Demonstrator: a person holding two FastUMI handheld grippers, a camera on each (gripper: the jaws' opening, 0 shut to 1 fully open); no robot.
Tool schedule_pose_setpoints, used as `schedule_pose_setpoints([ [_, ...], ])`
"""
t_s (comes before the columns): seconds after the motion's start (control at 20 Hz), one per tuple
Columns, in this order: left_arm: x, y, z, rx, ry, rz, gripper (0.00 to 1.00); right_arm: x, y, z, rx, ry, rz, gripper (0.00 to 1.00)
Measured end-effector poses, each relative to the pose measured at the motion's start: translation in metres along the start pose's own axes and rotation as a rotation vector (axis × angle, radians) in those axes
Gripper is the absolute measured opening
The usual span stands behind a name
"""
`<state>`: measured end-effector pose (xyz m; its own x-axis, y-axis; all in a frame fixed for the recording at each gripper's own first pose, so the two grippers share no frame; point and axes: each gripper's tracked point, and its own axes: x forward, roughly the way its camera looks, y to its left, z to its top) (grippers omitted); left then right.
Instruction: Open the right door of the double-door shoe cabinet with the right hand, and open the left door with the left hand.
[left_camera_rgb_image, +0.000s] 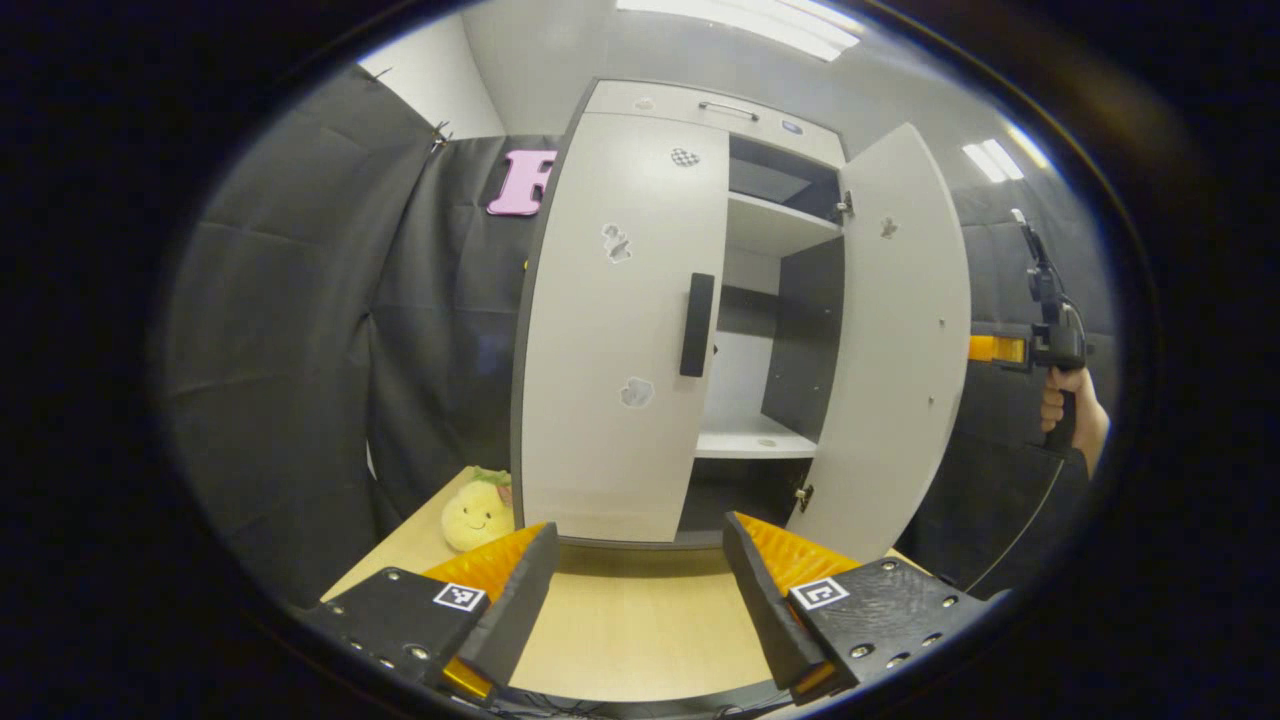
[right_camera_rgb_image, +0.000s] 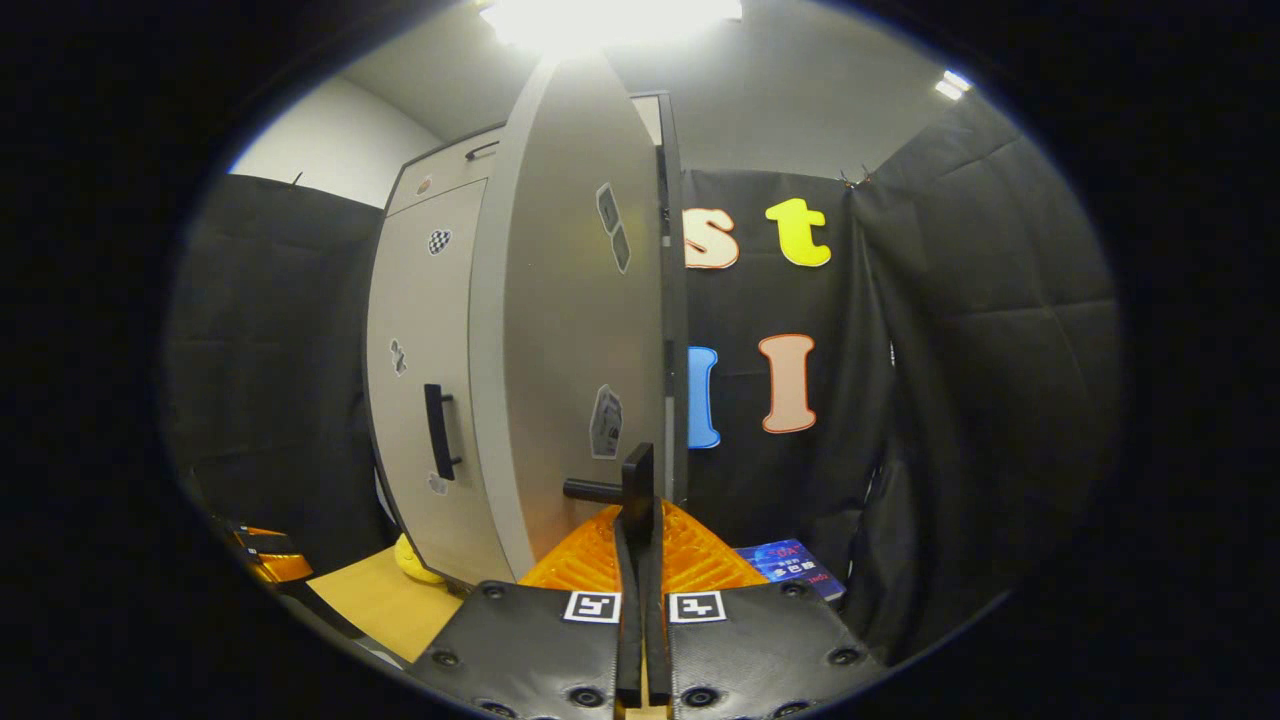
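Left gripper view, right door (left_camera_rgb_image: 895, 340): tall matte panel, swung out toward the near right.
Left door (left_camera_rgb_image: 620, 330): closed, vertical black handle (left_camera_rgb_image: 697, 324).
Left claw (left_camera_rgb_image: 640, 590): wide, holding nothing.
Right claw (right_camera_rgb_image: 640, 560): pressed together; grip on the door handle (right_camera_rgb_image: 625, 485) cannot be told.

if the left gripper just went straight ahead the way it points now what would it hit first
Most likely the closed left door of the shoe cabinet, near its black handle. The left gripper has its jaws open, aimed about there; depth is hard to judge.

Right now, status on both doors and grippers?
Right gripper shut on right door handle, right door open. Left gripper open, short of left door, closed. Nothing in the way.
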<state>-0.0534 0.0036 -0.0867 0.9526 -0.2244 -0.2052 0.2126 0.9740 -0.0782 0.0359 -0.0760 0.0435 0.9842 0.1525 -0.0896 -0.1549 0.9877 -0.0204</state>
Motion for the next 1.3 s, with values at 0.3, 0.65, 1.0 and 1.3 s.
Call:
schedule_pose_setpoints([
  [0.3, 0.002, 0.001, -0.010, -0.043, 0.030, 0.018, 0.94, 0.002, -0.016, 0.002, 0.097, -0.009, 0.016, 0.03],
  [0.65, 0.001, -0.001, -0.019, -0.065, 0.064, 0.000, 0.93, -0.003, -0.015, 0.000, 0.142, -0.003, -0.037, 0.03],
  [1.0, 0.003, -0.007, -0.021, -0.054, 0.071, -0.053, 0.94, -0.034, -0.013, -0.012, 0.148, 0.003, -0.077, 0.03],
  [1.3, 0.015, -0.013, -0.013, -0.021, 0.055, -0.104, 0.94, -0.079, -0.042, -0.008, 0.168, 0.005, -0.148, 0.02],
])
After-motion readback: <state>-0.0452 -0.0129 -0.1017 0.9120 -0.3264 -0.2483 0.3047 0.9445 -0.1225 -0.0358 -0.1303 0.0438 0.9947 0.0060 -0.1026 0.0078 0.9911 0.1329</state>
